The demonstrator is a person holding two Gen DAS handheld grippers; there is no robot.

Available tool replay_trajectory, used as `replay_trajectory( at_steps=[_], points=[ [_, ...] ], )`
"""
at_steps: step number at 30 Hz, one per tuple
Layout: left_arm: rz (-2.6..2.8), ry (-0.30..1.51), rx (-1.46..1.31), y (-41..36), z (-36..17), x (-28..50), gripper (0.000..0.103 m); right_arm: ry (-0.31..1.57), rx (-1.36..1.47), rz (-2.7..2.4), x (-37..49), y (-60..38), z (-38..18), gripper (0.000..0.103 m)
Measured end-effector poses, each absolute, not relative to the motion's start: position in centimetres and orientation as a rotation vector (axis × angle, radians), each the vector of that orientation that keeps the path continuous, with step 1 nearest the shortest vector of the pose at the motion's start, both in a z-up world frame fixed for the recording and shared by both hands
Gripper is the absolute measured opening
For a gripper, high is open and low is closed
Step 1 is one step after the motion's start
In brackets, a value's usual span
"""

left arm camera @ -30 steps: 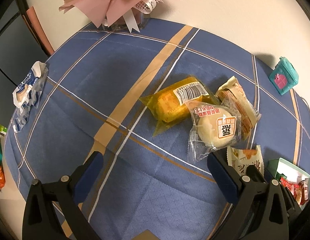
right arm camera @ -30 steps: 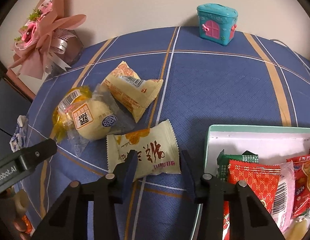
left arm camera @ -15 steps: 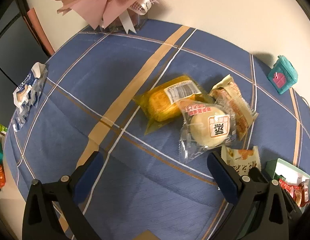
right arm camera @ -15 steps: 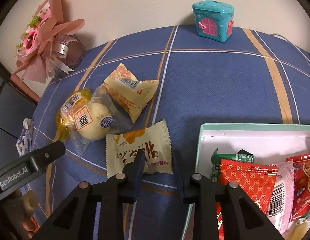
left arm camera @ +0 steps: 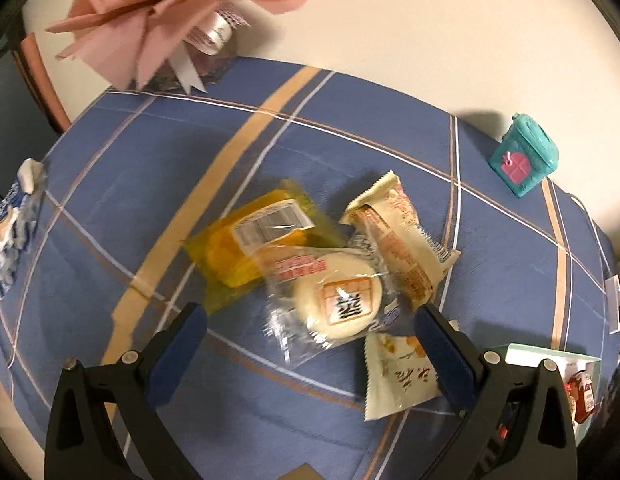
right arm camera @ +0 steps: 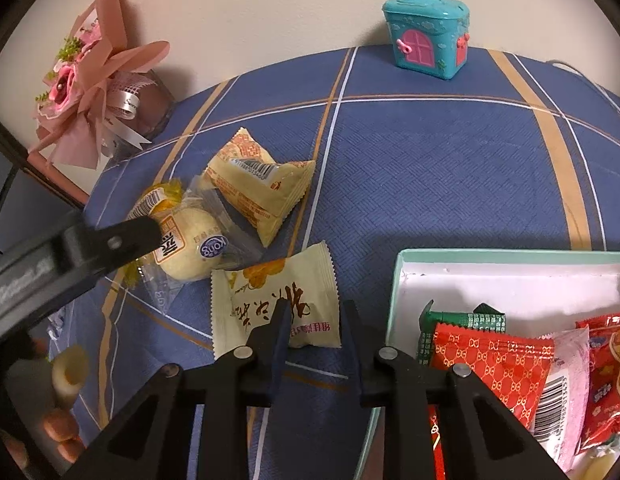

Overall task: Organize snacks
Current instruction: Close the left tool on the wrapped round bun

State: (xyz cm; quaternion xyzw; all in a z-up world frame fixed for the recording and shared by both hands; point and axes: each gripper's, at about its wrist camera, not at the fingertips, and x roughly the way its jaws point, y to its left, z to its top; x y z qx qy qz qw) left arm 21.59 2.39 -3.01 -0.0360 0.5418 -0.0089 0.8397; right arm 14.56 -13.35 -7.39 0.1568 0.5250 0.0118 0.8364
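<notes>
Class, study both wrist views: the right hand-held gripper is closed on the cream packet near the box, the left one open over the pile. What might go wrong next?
1. The right hand-held gripper pinches only the cream packet by its lower edge, so the packet may slip out when lifted toward the mint box.
2. The left hand-held gripper straddles the round bun packet, which overlaps the yellow cake packet; closing may drag both.

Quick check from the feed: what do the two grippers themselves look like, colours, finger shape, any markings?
Both are black plastic with triangular cut-outs and silver screw heads. The left gripper has flat dark-blue pads on its fingers; the right gripper has the same dark-blue pads. White lettering runs along the left gripper's arm in the right wrist view, too blurred to read.
</notes>
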Motion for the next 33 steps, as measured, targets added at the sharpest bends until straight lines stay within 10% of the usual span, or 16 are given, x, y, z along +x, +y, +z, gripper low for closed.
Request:
replay_trajectory(
  at_steps=[7, 11, 33],
  points=[
    [-0.048, 1.161, -0.101, 1.8, -4.6, 22.8, 0.101, 1.108, 0.33, 0.025, 14.9, -13.2, -7.3, 0.03],
    [-0.054, 1.164, -0.101, 1.7, -5.2, 23.1, 0.077, 1.107, 0.304, 0.022, 15.1, -13.1, -7.3, 0.031],
    [0.014, 1.244, -0.167, 6.3, -5.2, 22.0, 0.068, 1.126, 0.145, 0.082, 16.6, -7.4, -8.7, 0.103]
  ],
)
